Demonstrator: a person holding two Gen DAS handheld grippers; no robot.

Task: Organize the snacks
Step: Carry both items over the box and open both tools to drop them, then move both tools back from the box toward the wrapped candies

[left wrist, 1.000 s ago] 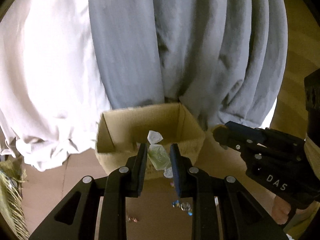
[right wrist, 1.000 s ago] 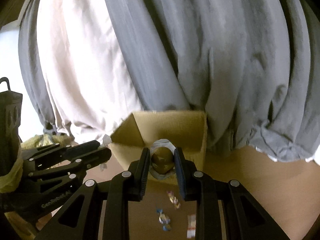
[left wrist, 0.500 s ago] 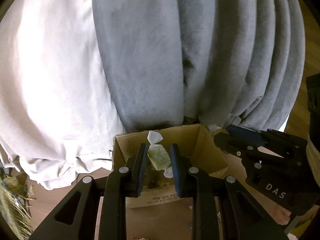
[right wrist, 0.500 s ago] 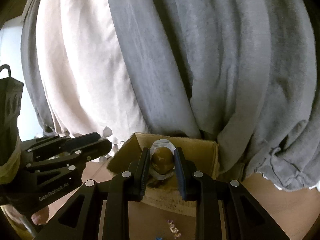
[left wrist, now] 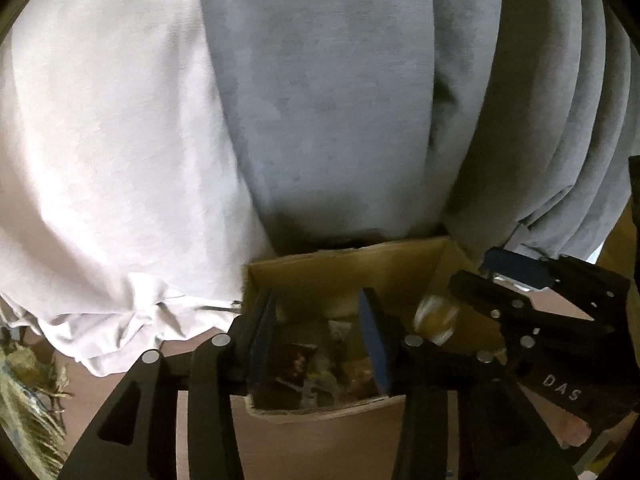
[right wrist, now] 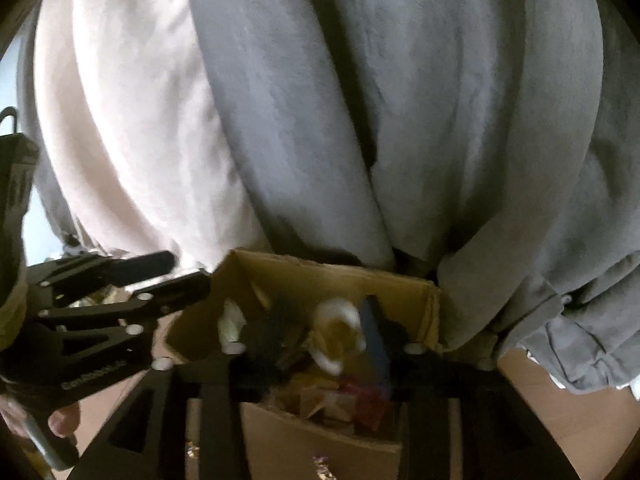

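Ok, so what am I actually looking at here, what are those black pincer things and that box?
There is no robot here: a person holds a black two-finger gripper in each hand, and a wide-angle camera on each looks along its fingers. One picture is from the left gripper, the other from the right gripper; each also shows the other gripper at its side. Both hang over an open brown cardboard box on a brown surface, with grey and white draped cloth behind it. Wrapped snacks already lie in the box. Both grippers' jaws have just been opening. Nothing is between the left one's fingers. A brown sweet in a white wrapper sits between the right one's, blurred and apparently loose, probably dropping into the box.
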